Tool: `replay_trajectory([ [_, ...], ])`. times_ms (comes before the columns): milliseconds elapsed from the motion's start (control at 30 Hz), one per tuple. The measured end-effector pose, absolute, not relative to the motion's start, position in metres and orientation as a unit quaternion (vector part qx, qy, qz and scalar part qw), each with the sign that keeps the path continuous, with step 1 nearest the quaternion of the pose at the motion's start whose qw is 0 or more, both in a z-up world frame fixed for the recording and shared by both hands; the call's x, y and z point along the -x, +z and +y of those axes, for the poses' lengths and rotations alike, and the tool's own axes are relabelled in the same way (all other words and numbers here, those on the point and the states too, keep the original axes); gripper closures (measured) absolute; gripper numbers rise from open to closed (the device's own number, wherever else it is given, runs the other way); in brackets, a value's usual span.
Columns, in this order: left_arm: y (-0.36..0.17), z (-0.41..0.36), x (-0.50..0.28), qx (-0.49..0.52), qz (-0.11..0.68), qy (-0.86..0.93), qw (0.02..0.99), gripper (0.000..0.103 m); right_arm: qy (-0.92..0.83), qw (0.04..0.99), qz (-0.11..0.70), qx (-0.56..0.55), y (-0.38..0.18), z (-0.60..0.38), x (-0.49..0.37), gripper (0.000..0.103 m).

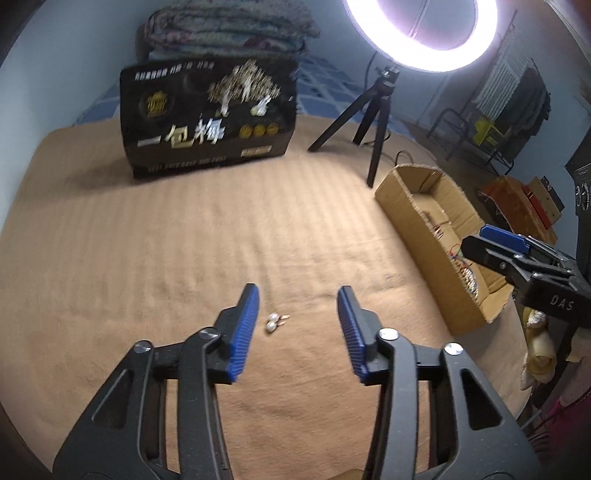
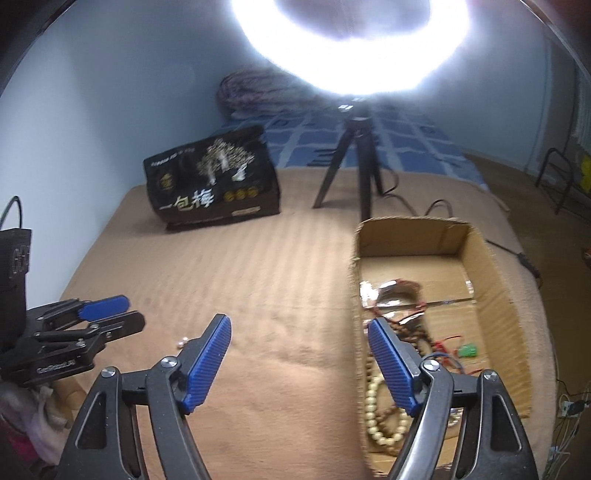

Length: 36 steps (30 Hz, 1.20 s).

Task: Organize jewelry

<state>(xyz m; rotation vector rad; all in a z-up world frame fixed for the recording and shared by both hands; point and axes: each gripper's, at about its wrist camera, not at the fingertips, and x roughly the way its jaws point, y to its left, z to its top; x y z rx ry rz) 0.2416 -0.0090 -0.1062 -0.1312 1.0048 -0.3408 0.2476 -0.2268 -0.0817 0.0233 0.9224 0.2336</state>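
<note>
A pair of pearl earrings point(image 1: 273, 322) lies on the tan blanket point(image 1: 184, 240), just right of my left gripper's left finger. My left gripper point(image 1: 298, 297) is open and empty, low over the earrings. The earrings also show in the right wrist view point(image 2: 181, 342), partly hidden behind my right finger. My right gripper point(image 2: 300, 326) is open and empty, over the left wall of a cardboard box point(image 2: 495, 280). The box holds bead bracelets point(image 2: 380, 417), a dark bead string point(image 2: 413, 332) and a green piece point(image 2: 467, 350). The right gripper also shows in the left wrist view point(image 1: 480, 240), over the box point(image 1: 417, 225).
A black snack bag point(image 1: 207, 118) stands at the far side of the blanket. A ring light point(image 1: 421, 33) on a black tripod point(image 1: 373, 122) stands behind the box, with a cable point(image 2: 436, 206) trailing. Folded quilts point(image 1: 229, 29) lie beyond. Clutter sits off the bed's right edge.
</note>
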Motion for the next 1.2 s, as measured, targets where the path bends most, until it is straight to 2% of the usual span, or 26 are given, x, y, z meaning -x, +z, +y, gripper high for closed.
replay_trajectory([
  [133, -0.126, -0.003, -0.240, 0.054, 0.500, -0.165, 0.849, 0.074, 0.123, 0.880, 0.458, -0.027, -0.090, -0.222, -0.253, 0.034],
  [467, -0.161, -0.008, -0.238, 0.033, 0.533, -0.179, 0.826, 0.083, 0.136, 0.864, 0.485, -0.027, -0.110, -0.207, -0.264, 0.052],
  [1100, -0.183, -0.025, -0.255, -0.010, 0.533, -0.187, 0.825, 0.083, 0.147, 0.851, 0.504, -0.003, -0.130, -0.189, -0.271, 0.056],
  [1200, -0.185, -0.027, -0.256, -0.020, 0.532, -0.186, 0.826, 0.091, 0.149, 0.849, 0.507, -0.001, -0.133, -0.186, -0.272, 0.057],
])
